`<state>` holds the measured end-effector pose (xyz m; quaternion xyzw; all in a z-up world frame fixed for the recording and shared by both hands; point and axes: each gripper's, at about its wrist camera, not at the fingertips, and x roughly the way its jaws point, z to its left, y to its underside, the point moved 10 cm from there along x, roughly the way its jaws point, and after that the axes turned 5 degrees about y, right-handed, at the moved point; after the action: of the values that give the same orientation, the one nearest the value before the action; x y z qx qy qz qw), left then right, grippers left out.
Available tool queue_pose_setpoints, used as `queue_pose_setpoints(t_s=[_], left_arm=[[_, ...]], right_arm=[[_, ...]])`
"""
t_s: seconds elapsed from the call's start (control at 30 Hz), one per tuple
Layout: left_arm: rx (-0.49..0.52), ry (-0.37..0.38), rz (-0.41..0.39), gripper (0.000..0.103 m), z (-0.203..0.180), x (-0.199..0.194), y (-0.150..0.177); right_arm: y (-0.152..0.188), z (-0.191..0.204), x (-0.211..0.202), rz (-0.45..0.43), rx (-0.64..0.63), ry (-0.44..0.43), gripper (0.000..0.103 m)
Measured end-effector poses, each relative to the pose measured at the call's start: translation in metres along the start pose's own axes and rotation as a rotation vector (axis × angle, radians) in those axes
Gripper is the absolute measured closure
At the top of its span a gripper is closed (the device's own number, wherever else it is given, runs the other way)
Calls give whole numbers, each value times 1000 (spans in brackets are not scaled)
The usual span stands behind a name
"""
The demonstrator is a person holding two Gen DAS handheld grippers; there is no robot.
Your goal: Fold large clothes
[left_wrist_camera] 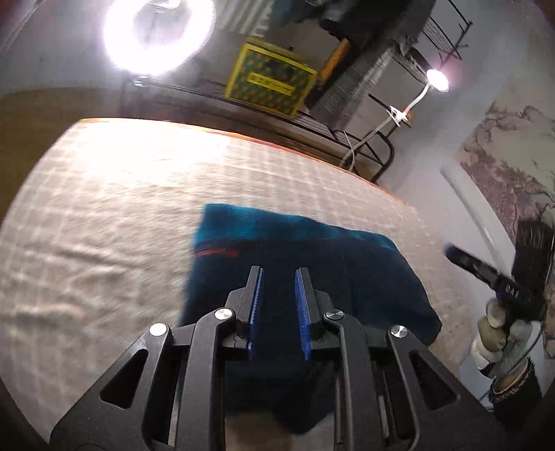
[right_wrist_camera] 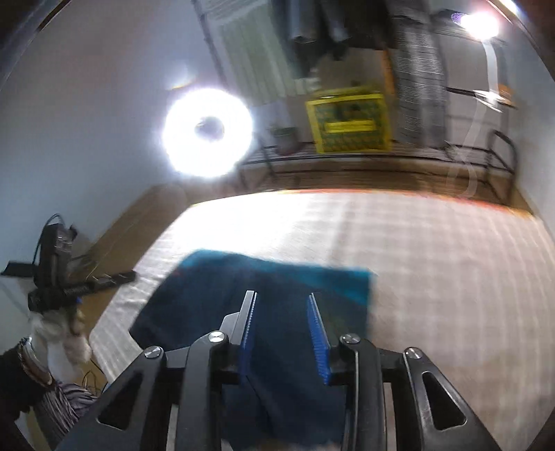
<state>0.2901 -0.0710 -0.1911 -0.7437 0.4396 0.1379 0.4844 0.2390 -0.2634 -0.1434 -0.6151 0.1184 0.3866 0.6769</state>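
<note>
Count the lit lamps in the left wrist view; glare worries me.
2: a ring light at upper left, and a small clip lamp on the rack at upper right. Others may be out of frame.

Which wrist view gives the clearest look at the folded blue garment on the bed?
The left wrist view: the blue garment shows its far edge, both side edges and a red mark, fairly sharp. In the right wrist view the garment is blurrier, and the open right gripper covers more of its near part.
</note>
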Motion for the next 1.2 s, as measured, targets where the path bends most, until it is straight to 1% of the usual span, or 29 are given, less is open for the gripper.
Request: queue_pose_setpoints(t_s=[0.03, 0.1, 0.17, 0.23, 0.3, 0.33, 0.4, 0.43, 0.47, 0.53, 0.6, 0.73, 0.8, 0.87, 0.93, 1.0, 1.07, 1.13, 1.2], left_arm=[[-5, -1, 9, 86, -1, 10, -3], [-27, 11, 17, 86, 2, 32, -13], [-9, 0, 30, 86, 6, 52, -19], [15, -46, 63, 86, 15, 73, -18], [12, -67, 112, 86, 29, 93, -9], [3, -71, 124, 90, 38, 101, -3], [23, -70, 127, 94, 44, 109, 4], [44, -68, 113, 94, 44, 109, 6], [53, -69, 104, 94, 44, 109, 8], [50, -74, 116, 94, 42, 107, 8], [50, -85, 121, 94, 40, 97, 7], [79, -92, 73, 94, 35, 59, 9], [63, -83, 68, 94, 40, 45, 16], [31, -68, 86, 94, 48, 38, 28], [30, -83, 103, 94, 56, 35, 42], [35, -96, 125, 94, 64, 34, 57], [30, -104, 129, 94, 69, 33, 67], [24, -110, 144, 93, 73, 35, 75], [48, -138, 150, 88, 78, 38, 83]], right_arm=[[-6, 7, 10, 9, -10, -12, 77], [-17, 21, 46, 34, -37, -13, 77], [-17, 29, 80, 71, -56, -6, 77], [-10, 35, 112, 125, -70, 6, 77], [1, 31, 139, 169, -124, 82, 80], [8, 27, 151, 194, -138, 108, 80], [22, 16, 167, 237, -115, 114, 80], [26, 15, 173, 242, -116, 117, 80], [27, 15, 176, 230, -135, 129, 80], [24, 18, 173, 233, -164, 154, 80], [20, 18, 163, 226, -130, 137, 80], [8, 8, 109, 170, -71, 113, 75], [13, -3, 82, 162, -29, 104, 75], [28, -16, 59, 171, 22, 93, 73], [51, -29, 45, 201, 58, 90, 73], [76, -39, 36, 243, 56, 113, 73], [92, -45, 33, 275, 44, 129, 73], [108, -49, 36, 309, 62, 124, 73], [120, -51, 41, 331, 65, 121, 73]])
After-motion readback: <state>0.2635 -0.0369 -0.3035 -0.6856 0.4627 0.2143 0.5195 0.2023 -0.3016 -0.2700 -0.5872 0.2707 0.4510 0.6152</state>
